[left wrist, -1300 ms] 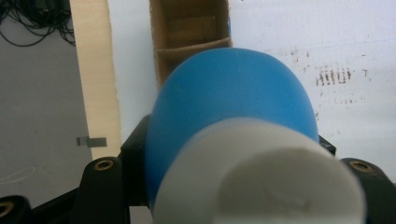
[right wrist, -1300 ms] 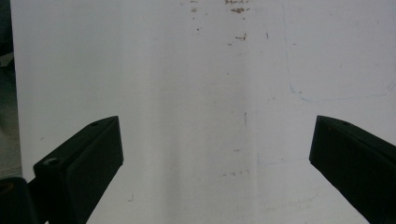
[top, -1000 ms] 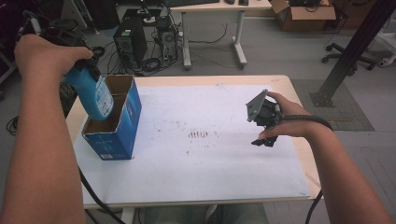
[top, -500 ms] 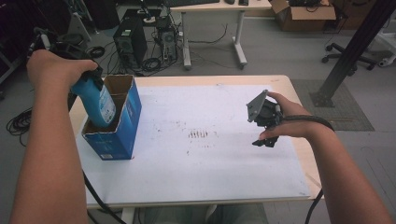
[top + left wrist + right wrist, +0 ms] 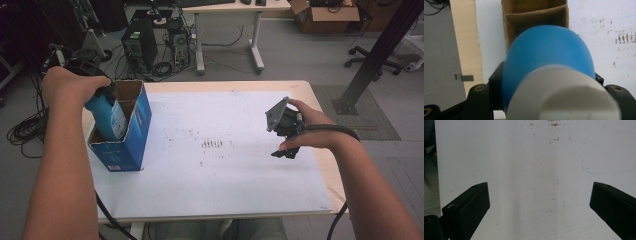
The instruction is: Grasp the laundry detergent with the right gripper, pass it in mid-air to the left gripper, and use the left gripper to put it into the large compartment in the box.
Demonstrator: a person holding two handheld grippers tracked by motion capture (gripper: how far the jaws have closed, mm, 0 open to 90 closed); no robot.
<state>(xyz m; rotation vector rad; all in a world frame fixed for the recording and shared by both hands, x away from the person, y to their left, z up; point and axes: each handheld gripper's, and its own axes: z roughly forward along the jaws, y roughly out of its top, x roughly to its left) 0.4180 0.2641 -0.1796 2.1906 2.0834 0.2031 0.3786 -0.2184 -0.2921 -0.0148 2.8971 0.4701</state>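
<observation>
A blue bottle with a white cap hangs tilted, its lower half inside the open blue cardboard box at the table's left edge. My left gripper is shut on the bottle near its cap end, with a hand wrapped over the gripper. In the left gripper view the bottle points down into the box's brown inside. My right gripper hovers over the right half of the table. It is open, with nothing between its black fingers.
The table carries a white sheet with small brown marks in its middle. Computer towers, cables, another desk and a black post stand on the floor beyond the table. A cable trails from the right gripper.
My left gripper has brought the blue bottle down and a little to the right, so that it now sits partly inside the box. The right gripper has stayed put.
</observation>
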